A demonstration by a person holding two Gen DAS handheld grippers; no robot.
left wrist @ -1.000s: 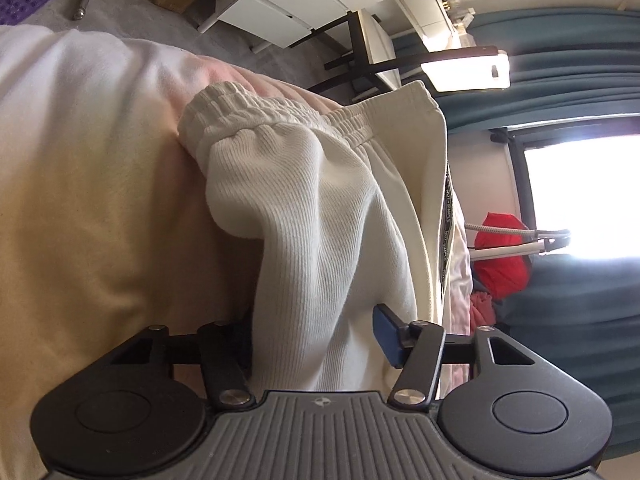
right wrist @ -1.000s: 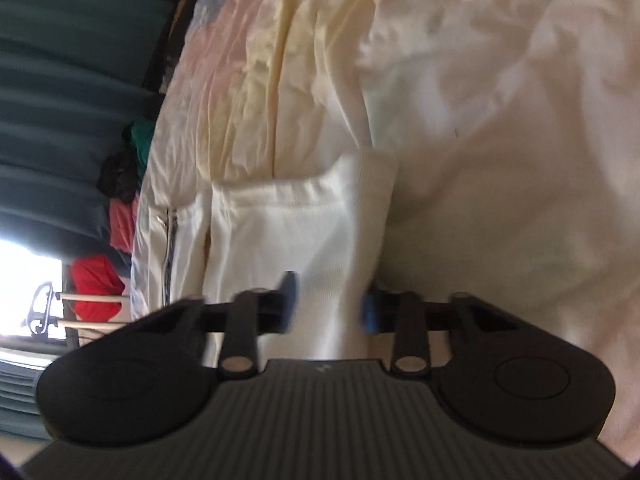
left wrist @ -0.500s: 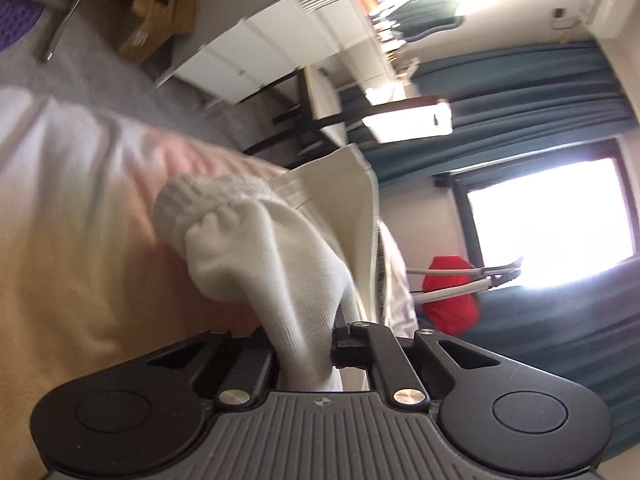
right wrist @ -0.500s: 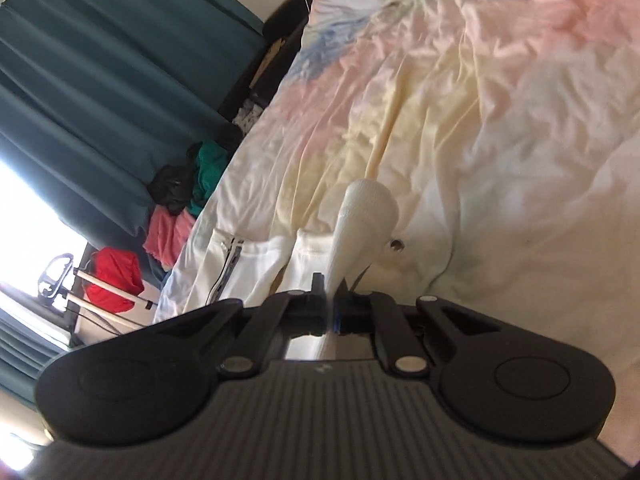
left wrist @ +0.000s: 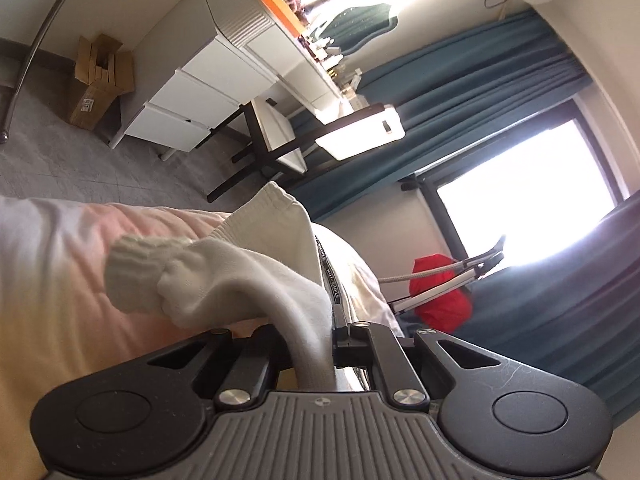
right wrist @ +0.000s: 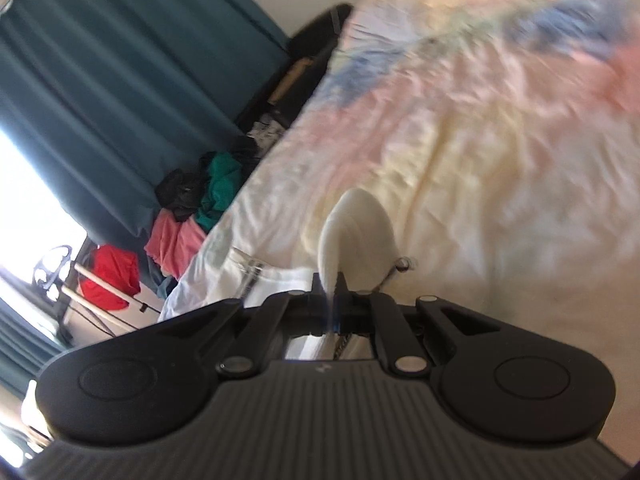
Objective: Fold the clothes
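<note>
A cream ribbed garment with a zip lies on a pastel bedsheet (left wrist: 60,280). My left gripper (left wrist: 314,344) is shut on its sleeve (left wrist: 224,280), near the ribbed cuff (left wrist: 132,276), and holds it lifted off the bed. The garment's hem (left wrist: 276,204) stands up behind the sleeve. My right gripper (right wrist: 330,304) is shut on another part of the same garment (right wrist: 356,228), which sticks up as a rounded fold above the fingers. The zip edge (right wrist: 248,272) lies flat to the left. The right wrist view is blurred by motion.
A white drawer unit (left wrist: 208,92), a black-legged table (left wrist: 276,136) and a cardboard box (left wrist: 100,84) stand on the grey floor beyond the bed. Teal curtains (right wrist: 100,80), a clothes pile (right wrist: 200,204) and a red bag (left wrist: 440,296) are near the bright window.
Both grippers closed on the cream garment and lifted it off the bed. Both views tilted upward, so more of the room shows now.
</note>
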